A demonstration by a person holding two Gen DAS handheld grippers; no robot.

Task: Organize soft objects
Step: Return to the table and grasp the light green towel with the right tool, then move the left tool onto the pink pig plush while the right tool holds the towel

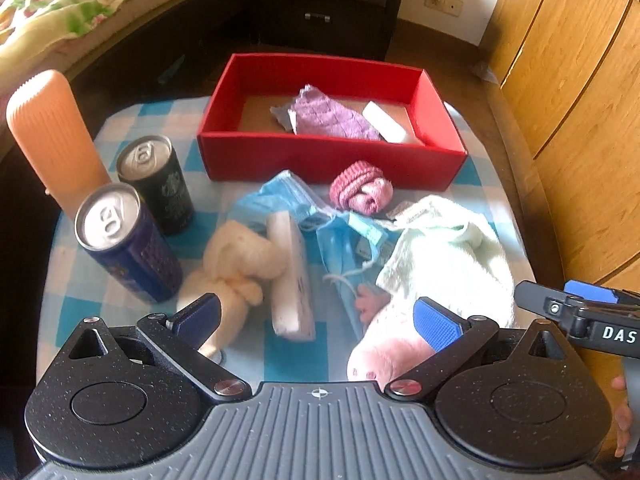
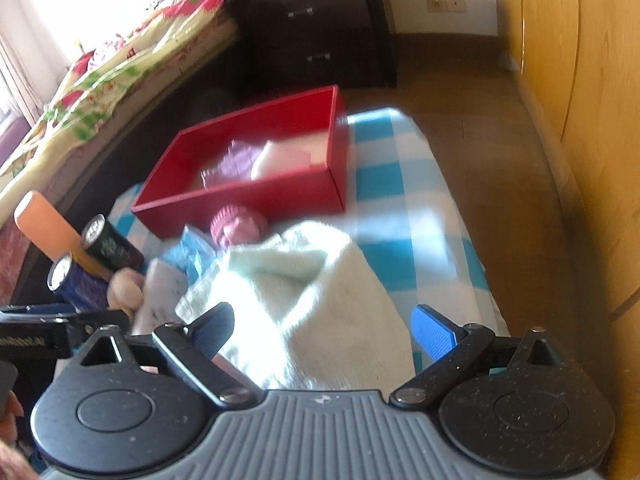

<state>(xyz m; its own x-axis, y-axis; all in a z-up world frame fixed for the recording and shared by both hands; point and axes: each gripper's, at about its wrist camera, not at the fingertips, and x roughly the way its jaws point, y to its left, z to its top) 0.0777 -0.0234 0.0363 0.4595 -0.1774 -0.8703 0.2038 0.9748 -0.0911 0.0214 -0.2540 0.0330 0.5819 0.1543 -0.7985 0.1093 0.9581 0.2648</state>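
Note:
A red box (image 1: 332, 158) stands at the far side of the checked table and holds a purple cloth (image 1: 332, 118) and a white sponge (image 1: 390, 122). In front lie a pink rolled sock (image 1: 360, 188), blue face masks (image 1: 312, 208), a cream plush toy (image 1: 236, 264), a white tissue pack (image 1: 292, 280), a pale green towel (image 1: 448, 248) and a pink plush (image 1: 388, 352). My left gripper (image 1: 316, 318) is open above the tissue pack and pink plush. My right gripper (image 2: 324, 326) is open, its fingers on either side of the pale green towel (image 2: 304, 300). The red box (image 2: 256, 196) lies beyond.
Two drink cans (image 1: 128, 244) (image 1: 156, 184) and an orange ribbed bottle (image 1: 52, 136) stand at the table's left. A bed (image 1: 60, 8) is at far left, a dark drawer unit (image 1: 320, 4) behind, a wooden wardrobe (image 1: 580, 80) on the right.

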